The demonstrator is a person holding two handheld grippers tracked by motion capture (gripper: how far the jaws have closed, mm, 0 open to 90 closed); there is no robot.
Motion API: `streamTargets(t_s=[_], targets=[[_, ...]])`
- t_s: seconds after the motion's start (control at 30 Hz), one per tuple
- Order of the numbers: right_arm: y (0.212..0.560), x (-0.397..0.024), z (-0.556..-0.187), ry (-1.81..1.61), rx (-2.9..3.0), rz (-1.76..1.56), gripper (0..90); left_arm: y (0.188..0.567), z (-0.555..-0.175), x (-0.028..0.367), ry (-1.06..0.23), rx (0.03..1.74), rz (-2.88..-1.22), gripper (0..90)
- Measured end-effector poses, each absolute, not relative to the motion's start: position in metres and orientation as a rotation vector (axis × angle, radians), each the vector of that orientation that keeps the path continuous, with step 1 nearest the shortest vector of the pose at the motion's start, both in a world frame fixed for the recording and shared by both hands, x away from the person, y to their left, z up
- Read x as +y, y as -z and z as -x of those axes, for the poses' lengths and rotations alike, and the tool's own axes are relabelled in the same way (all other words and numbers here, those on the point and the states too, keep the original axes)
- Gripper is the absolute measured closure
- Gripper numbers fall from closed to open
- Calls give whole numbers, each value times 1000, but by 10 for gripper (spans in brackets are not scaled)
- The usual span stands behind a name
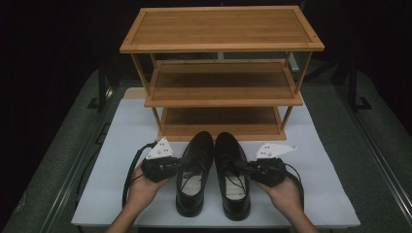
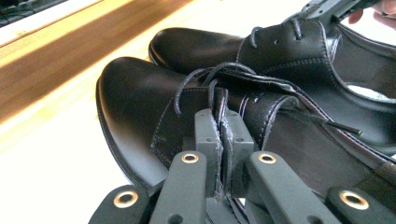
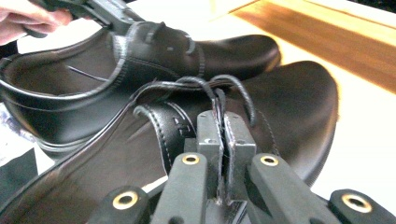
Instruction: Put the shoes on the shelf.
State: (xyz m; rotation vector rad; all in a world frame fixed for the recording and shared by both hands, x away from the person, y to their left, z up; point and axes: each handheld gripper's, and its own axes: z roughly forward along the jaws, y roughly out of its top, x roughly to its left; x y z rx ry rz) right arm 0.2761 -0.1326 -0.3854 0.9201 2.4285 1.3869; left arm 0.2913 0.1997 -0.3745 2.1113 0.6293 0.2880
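A pair of black leather lace-up shoes stands side by side near the front edge of the desk point(image 1: 121, 194), toes pointing toward the far edge. The left shoe point(image 1: 195, 170) and the right shoe point(image 1: 233, 172) almost touch along their inner sides, and their laces lie loose over the tongues. The left gripper point(image 1: 180, 164) comes in from the left and is clamped on the outer edge of the left shoe's lace flap; in the left gripper view the leather edge sits pinched between the two pads with barely a slit between them. The right gripper point(image 1: 245, 167) does the same from the right, its jaws pressed together on the outer lace flap of the right shoe. Each hand, the left hand point(image 1: 143, 187) and the right hand point(image 1: 284, 189), cups its tool from below. Just behind the shoes' toes stands a three-shelf wooden rack point(image 1: 221, 29), its lowest shelf point(image 1: 221, 125) close to the toes and level with them, its middle and top shelves rising above. Nothing lies between the shoes and the rack. The insoles show pale inside both shoes; any printing there is too small to read.
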Motion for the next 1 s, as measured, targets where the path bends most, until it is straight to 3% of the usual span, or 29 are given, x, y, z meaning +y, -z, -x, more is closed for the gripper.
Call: streamTargets(t_s=[0.53,1.0], targets=[[374,-156,-287,-1436,2350,-973,870,358,-298,216,-347,667,-2041,876],[372,-166,-336,-1416,2277,-1030,870,351,-343,207,-413,706,-2001,876]])
